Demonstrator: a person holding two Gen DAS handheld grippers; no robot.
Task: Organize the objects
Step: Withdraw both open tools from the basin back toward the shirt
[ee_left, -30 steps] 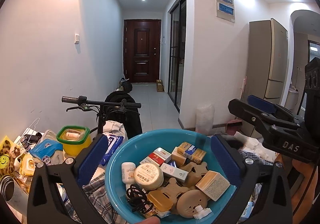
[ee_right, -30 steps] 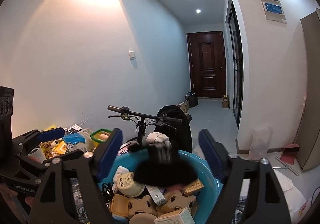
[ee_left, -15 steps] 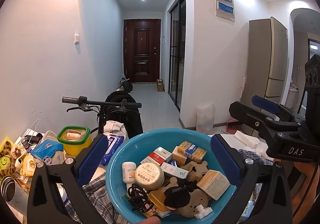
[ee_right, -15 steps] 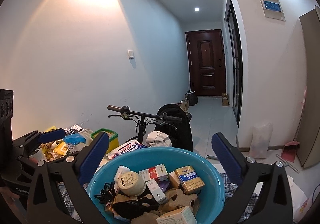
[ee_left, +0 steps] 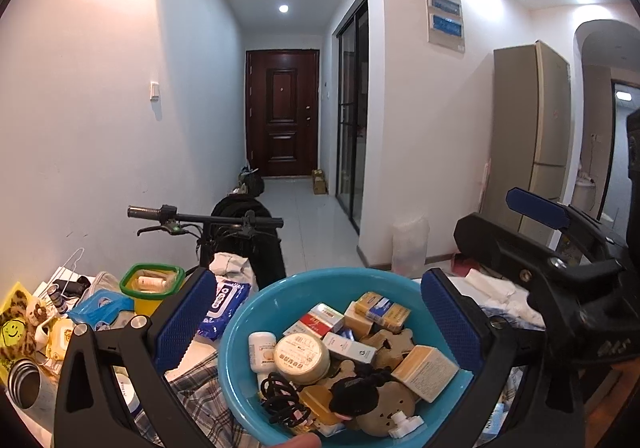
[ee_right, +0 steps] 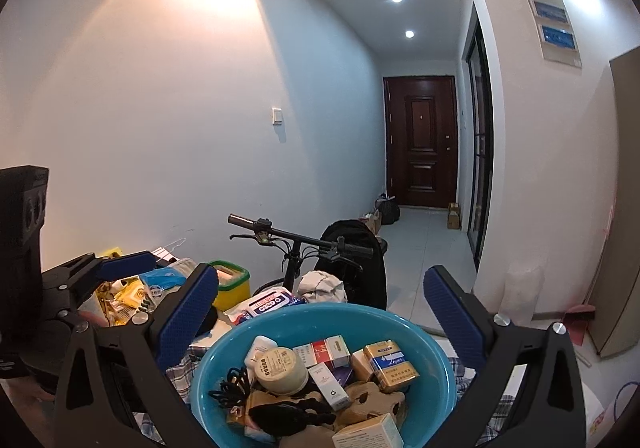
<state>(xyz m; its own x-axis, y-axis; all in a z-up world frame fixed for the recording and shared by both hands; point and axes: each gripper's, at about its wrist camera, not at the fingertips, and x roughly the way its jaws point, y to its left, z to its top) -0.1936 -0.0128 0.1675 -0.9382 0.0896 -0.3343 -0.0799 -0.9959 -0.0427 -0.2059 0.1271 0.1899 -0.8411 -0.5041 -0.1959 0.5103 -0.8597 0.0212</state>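
Basin (ee_left: 256,312), teal plastic, set on plaid cloth (ee_left: 192,388) over the cluttered bench, framed between the pads of both tools. Packed inside: round cream jar (ee_left: 302,358), small white bottle (ee_left: 260,348), red-and-white box (ee_left: 322,322), gold cigarette pack (ee_left: 382,310), tan carton (ee_left: 426,372), bear-shaped tan pieces (ee_left: 390,342), coiled black cord (ee_left: 282,402), black fuzzy hair tie (ee_left: 354,396).

Left tool (ee_left: 316,320): jaws spread wide, nothing between the pads, basin contents lying below and beyond. Right tool (ee_right: 320,314): likewise spread to full width, gripping nothing, hanging above the near rim.

Seen only from the left wrist: right tool's black body and blue pad at the right edge, a tall beige fridge (ee_left: 532,135), white cloth (ee_left: 496,288) on the bench's right side, a steel cup (ee_left: 24,384) and smiley-face pouch (ee_left: 14,328) at far left, a white pump cap (ee_left: 404,420) in the basin.

Seen only from the right wrist: left tool's body at the left edge, with yellow packets (ee_right: 128,296) under it.

Shared by both: green-rimmed yellow tub (ee_left: 152,284), blue wet-wipe pack (ee_left: 224,304), bicycle handlebar (ee_left: 200,215), dark door (ee_left: 282,111) at the hallway's end.
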